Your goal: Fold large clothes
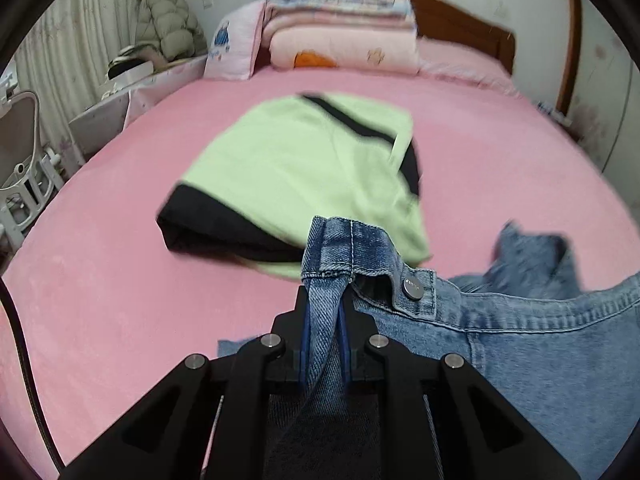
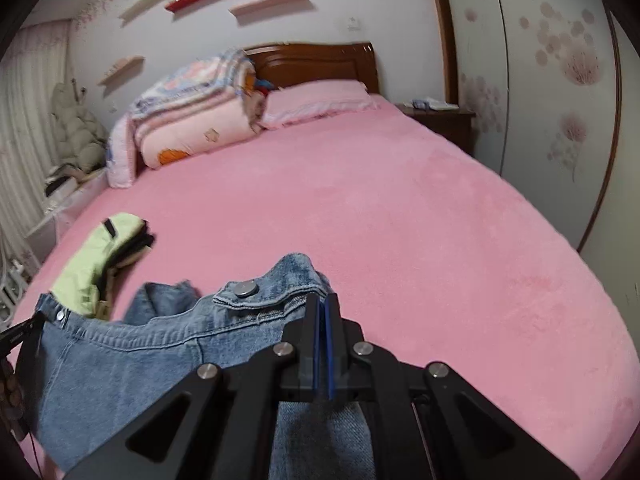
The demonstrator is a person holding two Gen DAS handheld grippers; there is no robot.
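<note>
Pinching jeans (image 1: 520, 340) waistband, left gripper (image 1: 324, 308) and right gripper (image 2: 322, 312) clamped, folded green garment (image 1: 304, 168) just beyond

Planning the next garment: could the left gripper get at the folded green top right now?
Probably not yet. The left gripper is shut on the jeans, so its jaws are full. The green top lies uncovered on the pink bed just beyond, so the way looks free once the jeans are released.
</note>
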